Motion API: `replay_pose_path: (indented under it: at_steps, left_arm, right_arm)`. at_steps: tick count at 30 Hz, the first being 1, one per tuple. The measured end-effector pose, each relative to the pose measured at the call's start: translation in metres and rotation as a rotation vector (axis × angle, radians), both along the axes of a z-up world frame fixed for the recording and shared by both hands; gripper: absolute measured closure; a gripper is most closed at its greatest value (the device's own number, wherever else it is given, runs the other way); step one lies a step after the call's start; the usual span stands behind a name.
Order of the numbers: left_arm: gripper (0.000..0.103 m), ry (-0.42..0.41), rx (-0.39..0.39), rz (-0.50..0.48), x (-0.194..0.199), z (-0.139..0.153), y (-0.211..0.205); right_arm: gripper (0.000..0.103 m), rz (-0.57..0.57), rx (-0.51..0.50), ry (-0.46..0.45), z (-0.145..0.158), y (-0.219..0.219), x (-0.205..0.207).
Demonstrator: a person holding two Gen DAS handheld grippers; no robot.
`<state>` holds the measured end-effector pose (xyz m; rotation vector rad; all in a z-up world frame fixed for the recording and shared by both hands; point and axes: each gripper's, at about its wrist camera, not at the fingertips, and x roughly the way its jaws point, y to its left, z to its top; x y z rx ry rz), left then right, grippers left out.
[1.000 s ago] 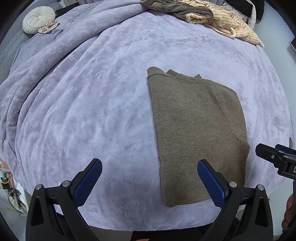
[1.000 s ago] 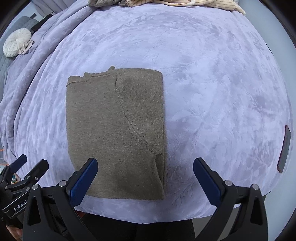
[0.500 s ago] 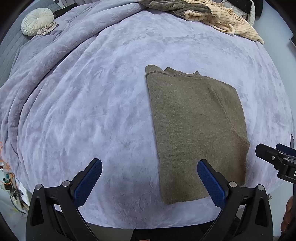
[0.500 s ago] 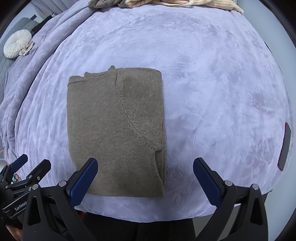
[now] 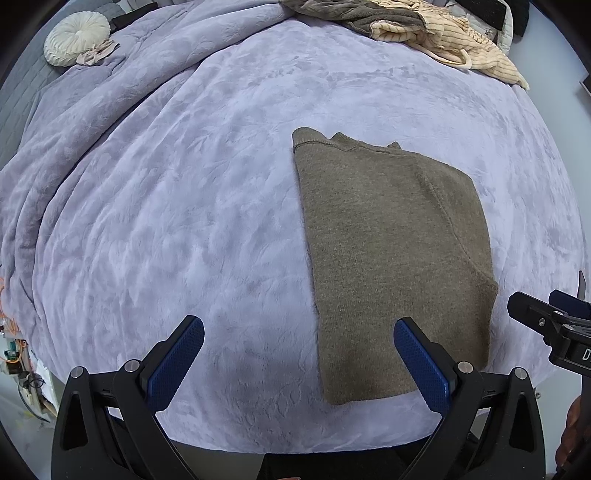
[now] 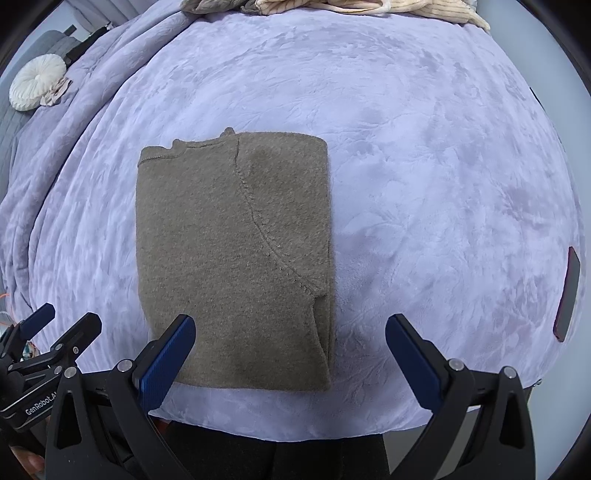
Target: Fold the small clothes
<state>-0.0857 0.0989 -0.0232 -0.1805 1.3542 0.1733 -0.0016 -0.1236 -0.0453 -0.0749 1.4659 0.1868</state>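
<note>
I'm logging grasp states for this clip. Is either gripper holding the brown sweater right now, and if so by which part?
Nothing is held. The left gripper and right gripper are both open above the folded brown sweater.

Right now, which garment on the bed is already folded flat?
The olive-brown sweater, a neat rectangle near both open grippers. The cream striped garment and grey-brown garment lie crumpled at the far edge.

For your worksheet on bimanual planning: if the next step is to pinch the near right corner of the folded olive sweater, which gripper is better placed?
Probably the right gripper: open, with that corner of the sweater between its fingers. The left gripper, also open, straddles the sweater's left edge.
</note>
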Motion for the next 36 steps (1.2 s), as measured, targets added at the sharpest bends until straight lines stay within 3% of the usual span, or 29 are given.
replay_pose_path:
  at_steps: [36]
  left_arm:
    - [0.000,0.017,0.000,0.014,0.0035,-0.0054,0.0049]
  right_arm:
    - [0.001,0.014,-0.010,0.004,-0.0026,0.0042,0.0040]
